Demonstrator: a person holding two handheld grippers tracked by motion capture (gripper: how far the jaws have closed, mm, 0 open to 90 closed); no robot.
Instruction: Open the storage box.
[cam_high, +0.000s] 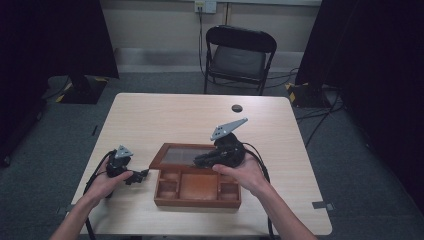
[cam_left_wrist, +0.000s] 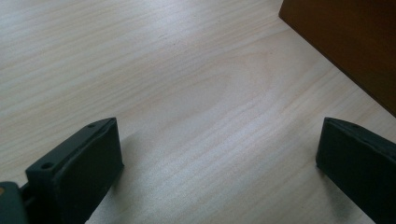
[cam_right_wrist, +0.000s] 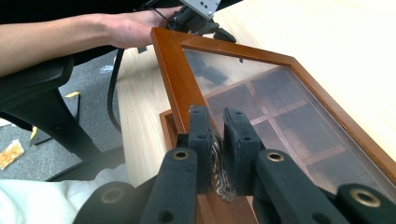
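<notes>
Wooden box (cam_high: 197, 187) with glass-paned lid (cam_high: 181, 155) raised, resting near the tabletop's (cam_high: 165, 112) front edge, about midway along it. Right gripper (cam_right_wrist: 217, 140), jaws pressed nearly together, pinches a small patterned metal piece (cam_right_wrist: 219, 179) above the box's interior. Left gripper (cam_high: 141, 175), jaws spread wide over bare wood, sits just beside the box's left side.

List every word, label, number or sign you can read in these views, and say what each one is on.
No readable text in any view.
The wooden box, its glass lid and the table carry no lettering.
The wall outlet is too small and blurred to show any marking.
</notes>
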